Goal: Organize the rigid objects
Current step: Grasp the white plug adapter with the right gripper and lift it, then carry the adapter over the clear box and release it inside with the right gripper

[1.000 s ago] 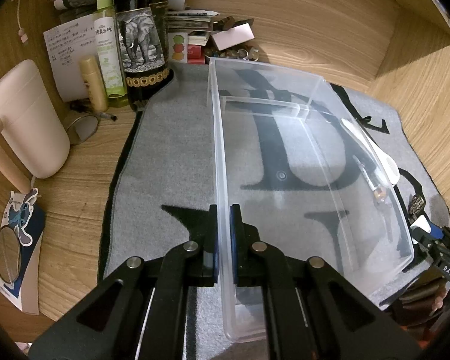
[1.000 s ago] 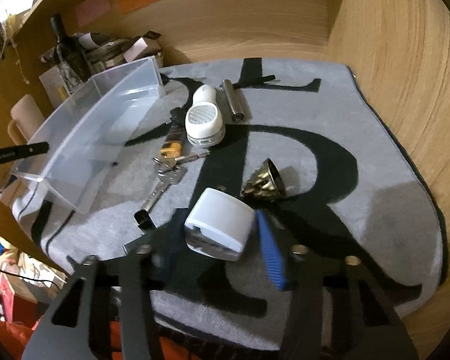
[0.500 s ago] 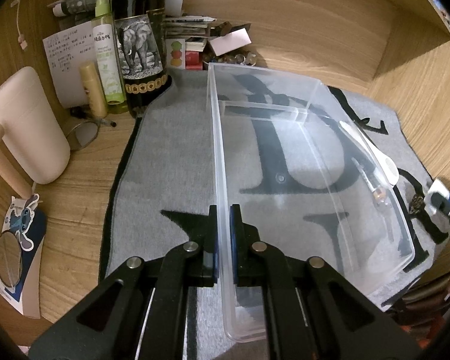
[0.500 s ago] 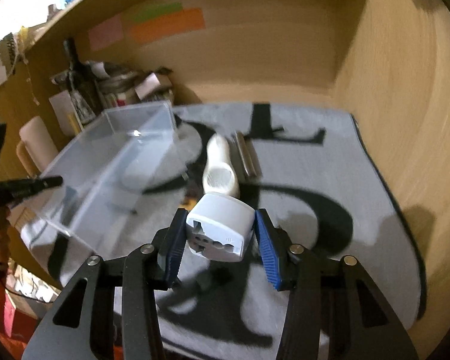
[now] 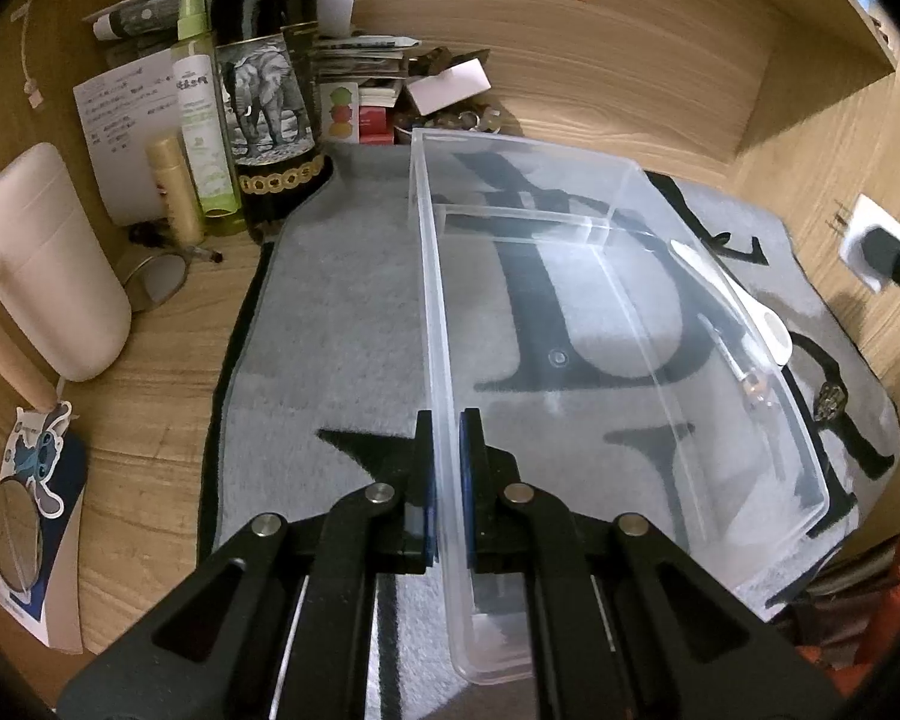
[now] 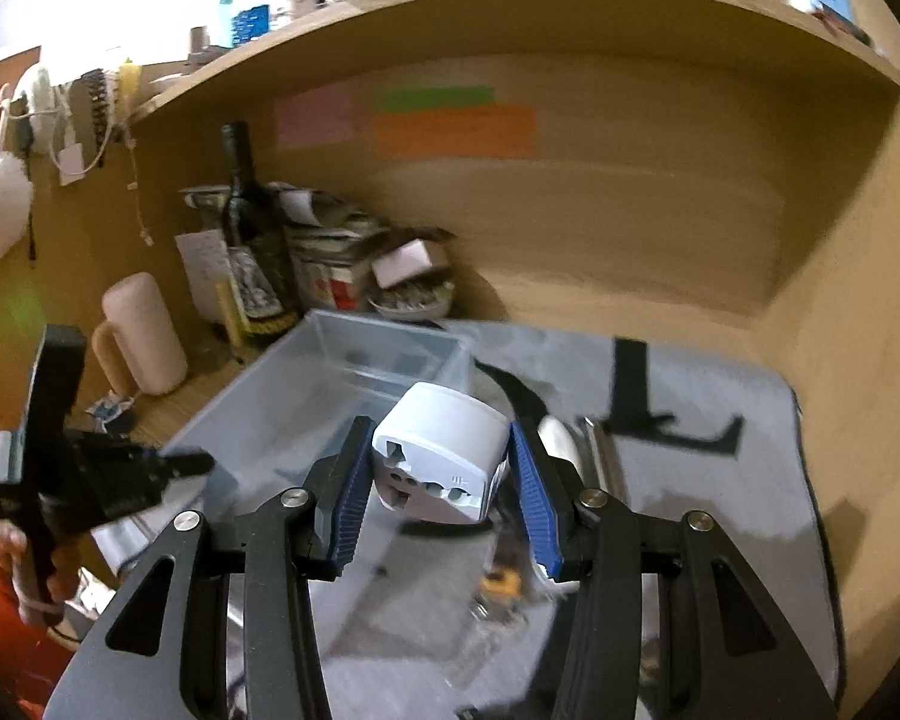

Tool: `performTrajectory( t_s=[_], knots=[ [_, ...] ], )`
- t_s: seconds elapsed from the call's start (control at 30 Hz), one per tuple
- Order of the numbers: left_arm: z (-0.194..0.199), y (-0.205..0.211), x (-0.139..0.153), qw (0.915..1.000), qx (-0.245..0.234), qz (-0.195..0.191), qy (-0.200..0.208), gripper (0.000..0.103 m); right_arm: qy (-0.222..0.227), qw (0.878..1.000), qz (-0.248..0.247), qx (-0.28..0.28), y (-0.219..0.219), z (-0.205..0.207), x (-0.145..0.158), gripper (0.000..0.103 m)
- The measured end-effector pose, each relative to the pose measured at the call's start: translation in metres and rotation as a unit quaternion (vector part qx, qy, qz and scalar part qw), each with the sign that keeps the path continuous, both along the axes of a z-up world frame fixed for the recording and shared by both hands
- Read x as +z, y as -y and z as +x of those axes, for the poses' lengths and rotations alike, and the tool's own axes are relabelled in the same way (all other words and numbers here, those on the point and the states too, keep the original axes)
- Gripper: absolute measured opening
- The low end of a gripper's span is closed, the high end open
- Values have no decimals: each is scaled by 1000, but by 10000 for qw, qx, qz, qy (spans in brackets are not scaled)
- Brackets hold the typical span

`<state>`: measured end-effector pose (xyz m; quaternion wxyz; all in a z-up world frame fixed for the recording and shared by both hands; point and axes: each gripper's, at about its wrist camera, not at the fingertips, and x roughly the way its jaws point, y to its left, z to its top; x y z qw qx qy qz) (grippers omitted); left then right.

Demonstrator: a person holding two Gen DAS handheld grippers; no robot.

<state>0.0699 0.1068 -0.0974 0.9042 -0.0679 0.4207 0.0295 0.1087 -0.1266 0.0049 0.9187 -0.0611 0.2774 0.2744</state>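
A clear plastic bin (image 5: 600, 324) lies on the grey mat (image 5: 342, 312); it also shows in the right wrist view (image 6: 330, 390). My left gripper (image 5: 447, 420) is shut on the bin's near wall. My right gripper (image 6: 441, 456) is shut on a white travel adapter (image 6: 438, 456) and holds it in the air above the mat, by the bin's right side. The adapter (image 5: 864, 234) also shows at the far right of the left wrist view. A white oval device (image 6: 561, 438), a metal cylinder (image 6: 597, 450) and keys (image 6: 498, 588) lie on the mat below.
A dark wine bottle (image 5: 270, 90), a green spray bottle (image 5: 201, 114), a pink jug (image 5: 48, 264), papers and a small round mirror (image 5: 15, 534) crowd the desk at the left and back. Wooden walls (image 6: 660, 228) close in behind and at the right.
My right gripper has closed on the adapter, lifted it off the mat and carried it up beside the bin. My left gripper has kept its hold on the bin wall.
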Motion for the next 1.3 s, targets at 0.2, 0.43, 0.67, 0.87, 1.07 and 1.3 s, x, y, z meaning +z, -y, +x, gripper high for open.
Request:
performTrajectory(
  t_s=[0.2,0.43,0.67,0.87,1.07,1.3],
  knots=[
    [0,-2,-2,10000,-32,-69,32,6,-115,9988,-117,468,-37,15,-3,42],
    [1,-5,-3,9999,-68,-129,47,6,-383,9936,-520,929,-80,31,-19,42],
    [2,-7,-3,9998,-101,-178,71,6,-703,9857,-958,1193,-105,42,-37,42],
    [1,-9,-3,9997,-119,-208,100,7,-933,9763,-1395,1368,-125,46,-57,42],
    [1,-9,-4,9996,-146,-216,129,7,-1140,9663,-1742,1514,-137,46,-69,42],
    [0,-10,-4,9994,-178,-246,134,7,-1327,9574,-1978,1632,-145,44,-79,42]
  ],
)
